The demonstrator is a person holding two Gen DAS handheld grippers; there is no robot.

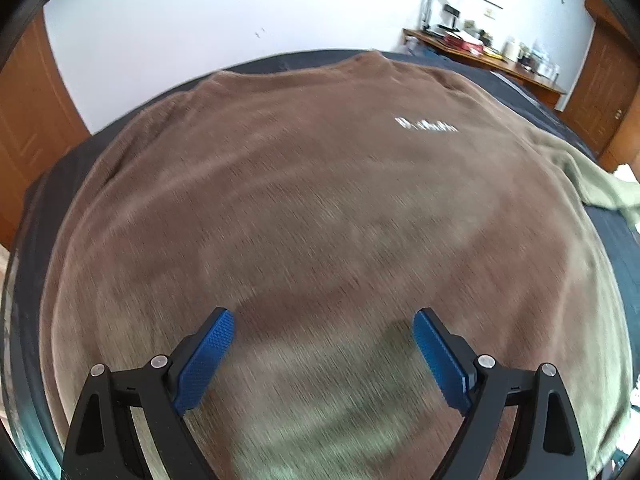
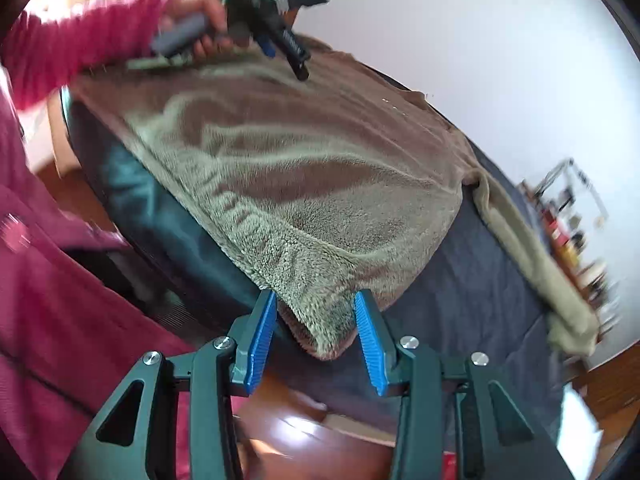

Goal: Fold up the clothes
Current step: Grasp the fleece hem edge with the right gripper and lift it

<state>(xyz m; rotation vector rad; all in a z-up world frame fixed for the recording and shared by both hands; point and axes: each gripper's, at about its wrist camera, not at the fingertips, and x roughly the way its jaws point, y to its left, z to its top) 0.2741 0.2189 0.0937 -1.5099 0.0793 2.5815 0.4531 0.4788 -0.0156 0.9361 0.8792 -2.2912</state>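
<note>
A brown fleece sweater (image 1: 320, 184) lies spread flat over a dark-covered bed (image 2: 472, 280), its neck toward the far edge by the white wall and its hem along the near edge, so its long axis runs from near edge to far edge. On the left, the left gripper (image 1: 324, 356) hangs over the middle of the sweater's lower body, jaws spread wide with nothing between them; in the right wrist view the person's hand (image 2: 200, 20) carries it above the hem's left stretch. Further right, the sweater's near right corner droops over the near edge of the bed, and the right gripper (image 2: 316, 336) straddles just that corner, blue pads either side of the fleece with a visible gap, not yet pinching. The right hand is therefore nearer to a grasp. A sleeve (image 2: 532, 248) trails off toward the bed's right edge.
</note>
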